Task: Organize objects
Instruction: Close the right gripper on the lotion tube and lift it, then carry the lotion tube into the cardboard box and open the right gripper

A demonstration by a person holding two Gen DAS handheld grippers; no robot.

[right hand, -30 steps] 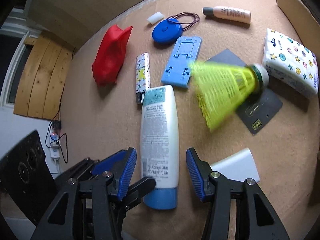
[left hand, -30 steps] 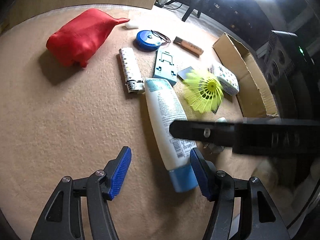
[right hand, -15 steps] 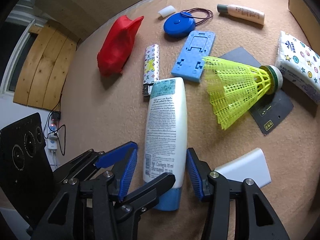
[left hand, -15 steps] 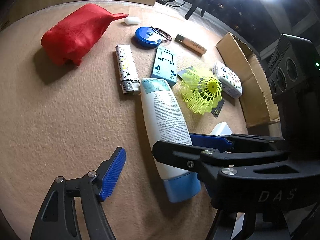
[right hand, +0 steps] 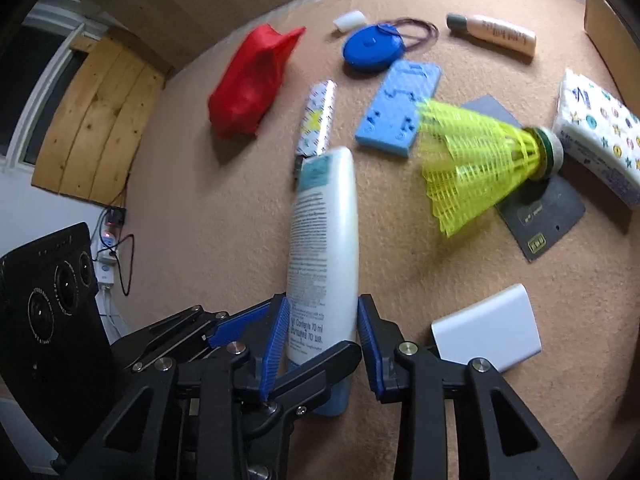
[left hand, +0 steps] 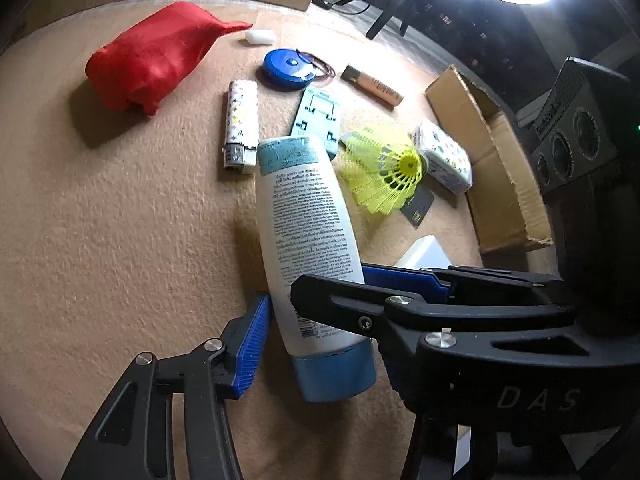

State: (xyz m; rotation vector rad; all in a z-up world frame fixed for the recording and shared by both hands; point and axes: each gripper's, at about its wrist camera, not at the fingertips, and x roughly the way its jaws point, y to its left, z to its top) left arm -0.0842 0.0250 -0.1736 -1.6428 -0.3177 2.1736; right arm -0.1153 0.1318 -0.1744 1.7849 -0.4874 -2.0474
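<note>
Both grippers are at the white tube (right hand: 324,256) with the light blue cap, which lies on the beige cloth surface (left hand: 120,240). The right gripper (right hand: 323,344) has its two blue pads on the two sides of the tube, near the cap end; its jaws are closing and the pads seem to touch the tube's sides. The tube looks a little tilted between them, with its far end pointing away from the jaws. The left gripper (left hand: 320,344) comes to the same cap end from the other side. Its jaws are closing too. Its one visible pad (left hand: 252,348) stands just beside the tube; the other is hidden behind the right gripper's arm, so I cannot tell if it presses.

Beyond the tube's far end lie a patterned lighter (right hand: 316,118) and a blue plastic stand (right hand: 400,108). To the right of the right jaws, a white flat box (right hand: 488,328) lies close. Farther on that side is a yellow shuttlecock (right hand: 476,160) on a dark card (right hand: 540,216), next to a tissue pack (right hand: 596,136). Far ahead to the left lies a red pouch (right hand: 252,80), and far ahead are a blue round case (right hand: 370,46) and a small pink tube (right hand: 492,34).
</note>
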